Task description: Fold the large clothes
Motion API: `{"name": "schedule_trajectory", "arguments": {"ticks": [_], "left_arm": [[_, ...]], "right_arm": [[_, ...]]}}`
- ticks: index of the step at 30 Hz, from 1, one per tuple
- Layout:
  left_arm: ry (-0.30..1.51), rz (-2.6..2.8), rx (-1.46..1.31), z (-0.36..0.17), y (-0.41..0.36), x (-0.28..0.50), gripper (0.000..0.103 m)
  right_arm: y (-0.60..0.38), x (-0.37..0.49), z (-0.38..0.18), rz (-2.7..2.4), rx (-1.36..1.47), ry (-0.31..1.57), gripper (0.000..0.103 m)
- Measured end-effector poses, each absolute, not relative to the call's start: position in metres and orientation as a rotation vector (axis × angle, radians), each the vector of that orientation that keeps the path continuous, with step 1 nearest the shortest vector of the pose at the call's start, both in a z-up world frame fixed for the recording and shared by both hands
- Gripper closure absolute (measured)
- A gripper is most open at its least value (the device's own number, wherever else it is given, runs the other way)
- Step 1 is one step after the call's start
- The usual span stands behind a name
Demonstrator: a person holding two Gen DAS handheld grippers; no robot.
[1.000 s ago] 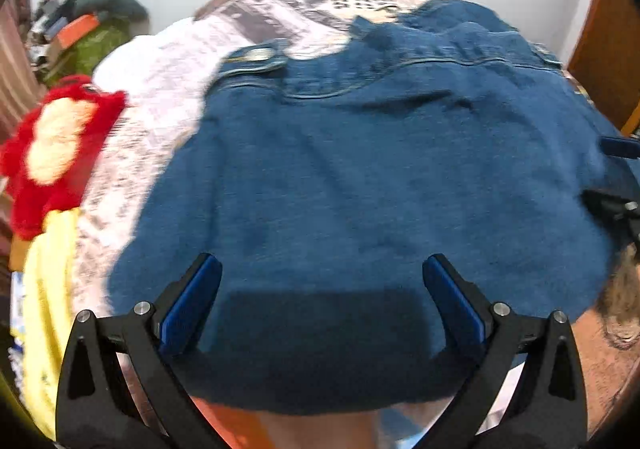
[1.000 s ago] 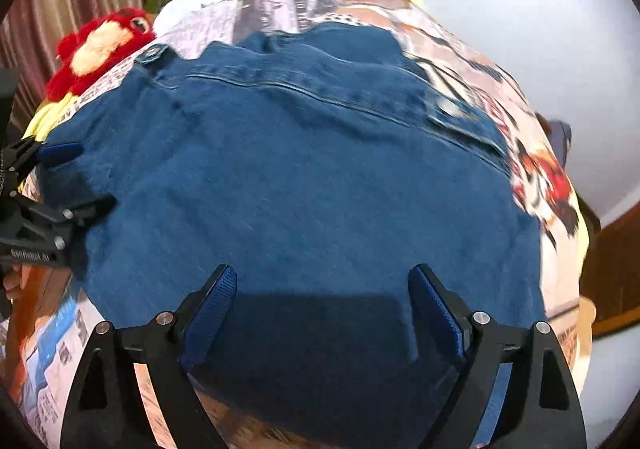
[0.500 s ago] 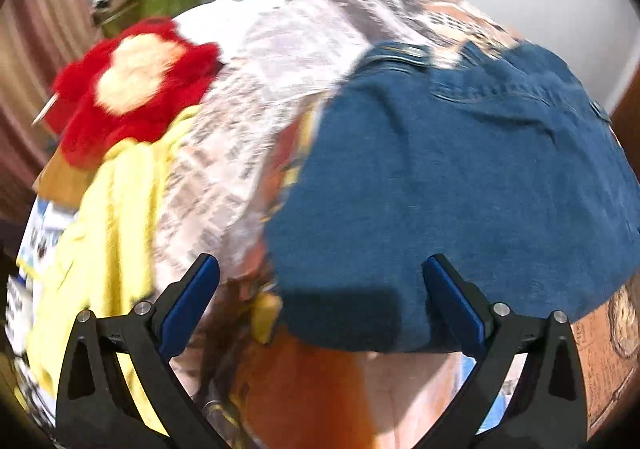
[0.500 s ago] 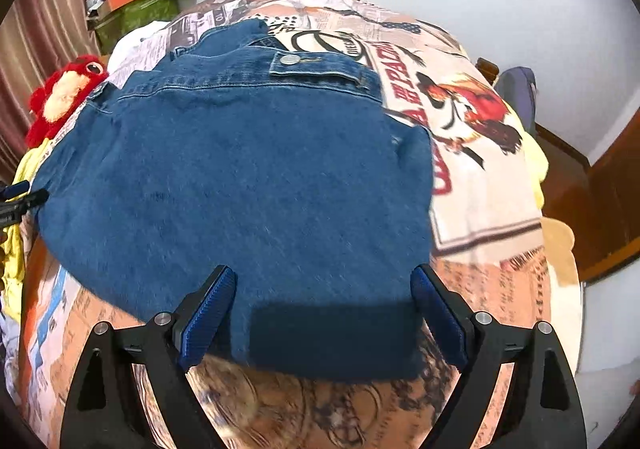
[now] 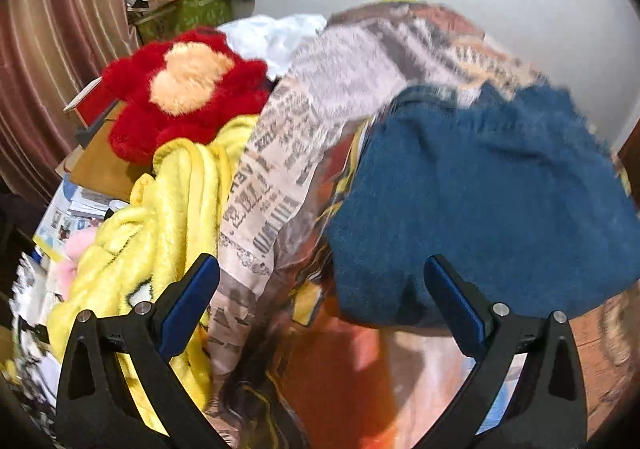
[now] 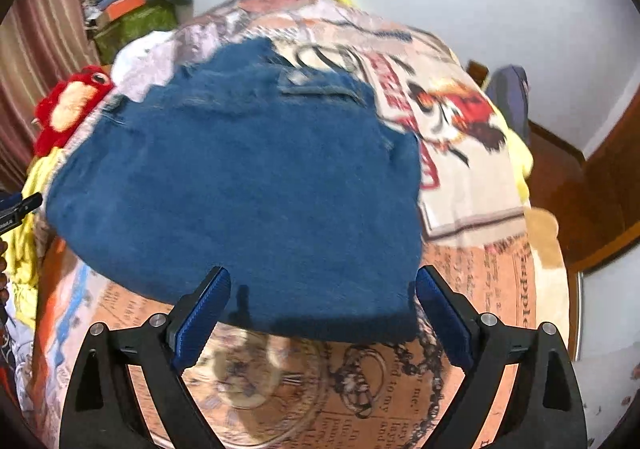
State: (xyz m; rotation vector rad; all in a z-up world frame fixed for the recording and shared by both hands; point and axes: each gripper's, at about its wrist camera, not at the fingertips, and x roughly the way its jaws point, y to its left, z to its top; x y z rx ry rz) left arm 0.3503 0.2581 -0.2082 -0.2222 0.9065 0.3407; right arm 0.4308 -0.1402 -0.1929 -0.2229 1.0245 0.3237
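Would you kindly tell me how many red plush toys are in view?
1: the red plush toy lies left of the denim jacket, above the yellow blanket. Others may be hidden.

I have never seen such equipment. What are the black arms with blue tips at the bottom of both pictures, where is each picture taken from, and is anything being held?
They are two hand-held grippers, each carrying a camera that looks along its own fingers. One picture comes from the left gripper, the other from the right gripper. Both are open and hold nothing. A folded denim jacket lies on a printed bedspread. Beside it lie a yellow blanket and a red plush toy.
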Motion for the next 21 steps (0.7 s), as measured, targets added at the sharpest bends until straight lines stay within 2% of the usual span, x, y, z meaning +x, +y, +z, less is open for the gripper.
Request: {"name": "schedule_trajectory", "arguments": {"ticks": [4,7,13,20,21], "left_arm": [[0.79,0.35,-0.317,-0.192,0.259,0.334,0.0],[0.772,0.345,-0.392,-0.196,0.258,0.329,0.0],[0.876,0.256,-0.58,-0.236,0.248,0.334,0.0],[0.987,0.063,-0.805,-0.282,0.23,0.353,0.003],[0.988,0.034,-0.83,-0.286,0.228,0.357,0.003]], "right_arm": [[-0.116,0.424,-0.171,0.39,-0.216,0.972,0.01],[-0.096,0.421,-0.163,0.449,-0.179,0.961,0.01],[-0.05,0.421,-0.181,0.535,-0.225,0.998,0.01],[-0.025,0.435,-0.238,0.529,-0.355,1.076,0.01],[-0.027,0.437,-0.243,0.531,-0.337,1.078,0.007]]}}
